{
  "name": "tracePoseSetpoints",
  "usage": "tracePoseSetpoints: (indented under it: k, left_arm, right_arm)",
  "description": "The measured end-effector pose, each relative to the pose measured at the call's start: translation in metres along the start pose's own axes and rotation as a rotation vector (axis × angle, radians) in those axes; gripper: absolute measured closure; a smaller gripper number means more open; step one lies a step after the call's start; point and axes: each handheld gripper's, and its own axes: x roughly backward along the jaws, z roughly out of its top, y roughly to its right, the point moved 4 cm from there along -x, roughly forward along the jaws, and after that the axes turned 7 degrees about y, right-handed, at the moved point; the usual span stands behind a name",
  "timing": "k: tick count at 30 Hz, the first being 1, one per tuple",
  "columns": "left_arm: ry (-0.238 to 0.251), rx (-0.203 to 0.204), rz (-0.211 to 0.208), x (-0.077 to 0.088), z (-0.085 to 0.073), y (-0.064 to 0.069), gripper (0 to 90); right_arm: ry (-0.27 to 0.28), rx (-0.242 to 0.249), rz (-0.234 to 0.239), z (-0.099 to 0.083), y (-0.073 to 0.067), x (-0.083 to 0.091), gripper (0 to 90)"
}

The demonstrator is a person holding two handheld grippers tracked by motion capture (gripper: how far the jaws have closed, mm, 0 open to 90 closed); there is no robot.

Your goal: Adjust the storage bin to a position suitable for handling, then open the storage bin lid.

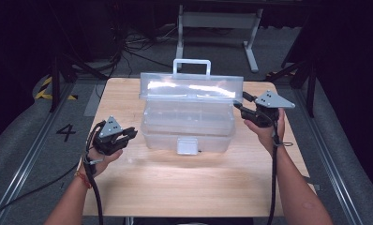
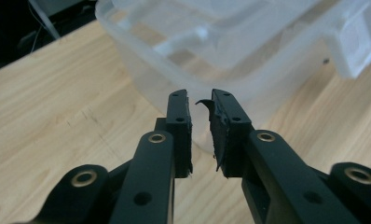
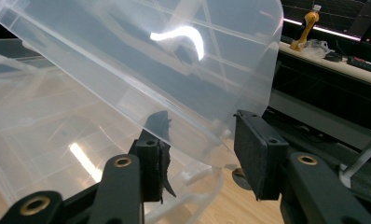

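The right gripper (image 1: 244,108) is straddling the open lid (image 1: 191,87) of the clear box (image 1: 188,124), jaws apart; the left gripper (image 1: 128,134) is sitting slightly parted, holding nothing

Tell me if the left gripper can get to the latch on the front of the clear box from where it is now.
Probably yes: the left gripper sits just left of the clear box, and bare table lies between it and the front latch.
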Motion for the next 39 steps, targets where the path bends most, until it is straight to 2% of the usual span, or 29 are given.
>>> tracePoseSetpoints:
  k: [2, 3, 5, 8, 9, 11, 13, 18, 20, 25, 28, 30, 34, 39]
  left_arm:
    - [-0.033, -0.014, -0.01, 0.003, -0.013, 0.003, 75.1]
    - [-0.033, -0.014, -0.01, 0.003, -0.013, 0.003, 73.9]
    - [-0.087, -0.023, -0.019, 0.006, -0.031, 0.006, 70.8]
    - [-0.131, -0.016, -0.028, 0.008, -0.051, 0.006, 66.4]
    - [-0.131, -0.016, -0.028, 0.008, -0.051, 0.006, 65.2]
    - [-0.165, -0.005, -0.036, 0.012, -0.067, 0.005, 61.6]
    - [-0.168, 0.014, -0.045, 0.015, -0.073, 0.005, 59.2]
    - [-0.191, 0.028, -0.049, 0.017, -0.084, 0.002, 48.5]
    - [-0.195, 0.054, -0.05, 0.016, -0.088, 0.002, 44.3]
    - [-0.217, 0.067, -0.058, 0.014, -0.097, 0.002, 41.1]
    - [-0.206, 0.079, -0.062, 0.013, -0.098, 0.0, 39.6]
    - [-0.19, 0.11, -0.065, 0.012, -0.1, 0.0, 39.0]
    - [-0.171, 0.104, -0.061, 0.013, -0.102, -0.001, 38.1]
    - [-0.169, 0.101, -0.062, 0.011, -0.102, -0.002, 36.6]
  right_arm:
    - [0.01, 0.003, -0.011, 0.001, 0.001, -0.002, 58.2]
    - [0.01, 0.003, -0.011, 0.001, 0.001, -0.002, 58.2]
    - [0.02, -0.012, -0.016, 0.004, 0.004, -0.004, 58.9]
    - [0.034, -0.002, -0.035, 0.006, 0.005, -0.006, 60.3]
    - [0.034, -0.002, -0.035, 0.006, 0.005, -0.006, 60.3]
    - [0.033, -0.009, -0.047, 0.007, 0.006, -0.007, 61.3]
    - [0.034, -0.005, -0.055, 0.008, 0.006, -0.008, 62.0]
    - [0.036, 0.001, -0.075, 0.012, 0.008, -0.011, 64.5]
    - [0.041, -0.006, -0.082, 0.013, 0.01, -0.012, 65.6]
    - [0.05, -0.012, -0.105, 0.017, 0.012, -0.016, 66.9]
    - [0.051, -0.018, -0.12, 0.02, 0.014, -0.019, 67.7]
    - [0.048, -0.019, -0.128, 0.022, 0.015, -0.021, 68.3]
    - [0.053, -0.008, -0.15, 0.026, 0.018, -0.023, 72.9]
    - [0.059, -0.001, -0.172, 0.032, 0.02, -0.025, 78.0]
